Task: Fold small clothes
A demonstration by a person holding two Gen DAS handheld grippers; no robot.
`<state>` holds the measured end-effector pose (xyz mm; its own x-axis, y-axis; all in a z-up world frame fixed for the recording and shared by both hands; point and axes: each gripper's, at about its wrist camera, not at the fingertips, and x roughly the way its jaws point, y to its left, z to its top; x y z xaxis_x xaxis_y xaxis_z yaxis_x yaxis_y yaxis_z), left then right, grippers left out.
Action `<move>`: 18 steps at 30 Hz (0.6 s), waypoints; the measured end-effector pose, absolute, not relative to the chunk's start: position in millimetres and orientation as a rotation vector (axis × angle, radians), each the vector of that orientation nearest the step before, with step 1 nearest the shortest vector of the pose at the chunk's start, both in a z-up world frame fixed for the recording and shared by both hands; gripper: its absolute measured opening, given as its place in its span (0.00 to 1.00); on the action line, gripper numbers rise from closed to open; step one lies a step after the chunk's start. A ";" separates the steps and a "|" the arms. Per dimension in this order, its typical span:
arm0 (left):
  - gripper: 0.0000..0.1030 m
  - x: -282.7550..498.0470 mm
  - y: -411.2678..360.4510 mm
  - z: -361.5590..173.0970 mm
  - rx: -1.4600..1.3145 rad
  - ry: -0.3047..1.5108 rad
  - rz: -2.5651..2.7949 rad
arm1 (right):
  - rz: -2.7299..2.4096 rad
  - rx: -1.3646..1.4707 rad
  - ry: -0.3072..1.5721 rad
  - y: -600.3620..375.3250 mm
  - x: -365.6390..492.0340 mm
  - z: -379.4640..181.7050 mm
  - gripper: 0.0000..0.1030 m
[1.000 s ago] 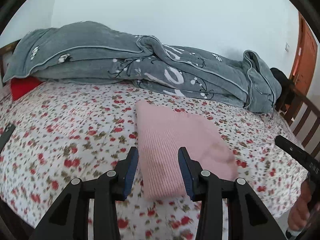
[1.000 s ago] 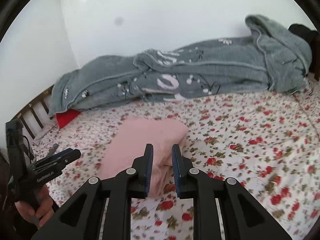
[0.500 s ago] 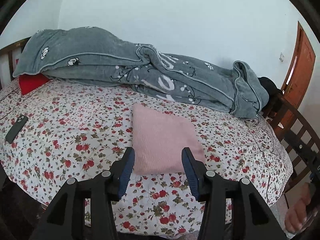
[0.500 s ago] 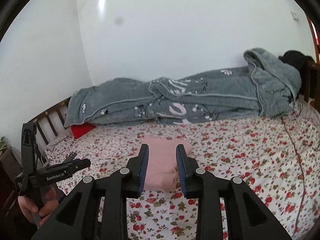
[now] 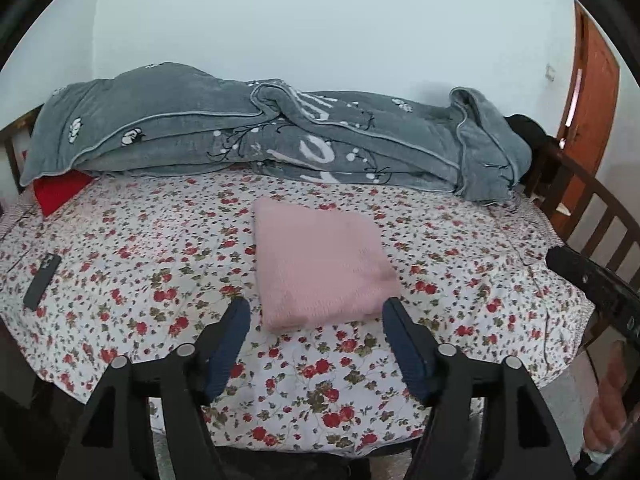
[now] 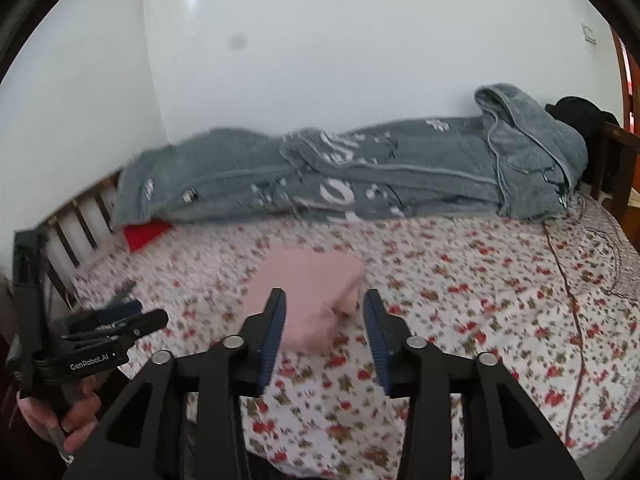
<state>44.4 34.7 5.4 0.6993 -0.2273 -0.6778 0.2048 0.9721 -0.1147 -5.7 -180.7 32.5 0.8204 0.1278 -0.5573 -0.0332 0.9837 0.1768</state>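
Observation:
A folded pink knit garment [image 5: 320, 260] lies flat on the flowered bedsheet [image 5: 160, 264], near the middle of the bed; it also shows in the right wrist view [image 6: 308, 296]. My left gripper [image 5: 316, 316] is open and empty, held back from the garment's near edge, above the bed's front edge. My right gripper [image 6: 324, 308] is open and empty, also short of the garment and apart from it. The left gripper also shows in the right wrist view [image 6: 116, 316] at the left, held by a hand.
A rumpled grey blanket [image 5: 260, 136] runs along the wall at the back. A red cushion [image 5: 60, 192] pokes out at back left. A dark phone [image 5: 42, 280] lies on the sheet at left. Wooden bed rails [image 5: 592, 208] stand at right, with an orange door [image 5: 592, 80] behind.
Both grippers have pulled back from the garment towards the bed's front edge and opened wider. The pink garment stays folded on the sheet.

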 end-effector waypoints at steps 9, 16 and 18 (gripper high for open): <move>0.76 43.8 23.2 4.4 -0.013 0.784 -0.227 | -0.018 0.063 0.628 -173.3 -8.7 26.5 0.90; 0.76 45.6 20.0 6.2 -0.001 0.784 -0.213 | -0.059 0.044 0.641 -175.0 -9.0 25.6 0.97; 0.76 46.9 20.6 6.4 -0.002 0.784 -0.216 | -0.062 0.043 0.645 -175.2 -9.1 24.7 0.97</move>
<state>46.9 20.6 6.4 0.6872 -0.1939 -0.7001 0.1925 0.9779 -0.0819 -9.1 -175.2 24.7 0.7973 -0.0442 -0.6020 0.0708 0.9973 0.0205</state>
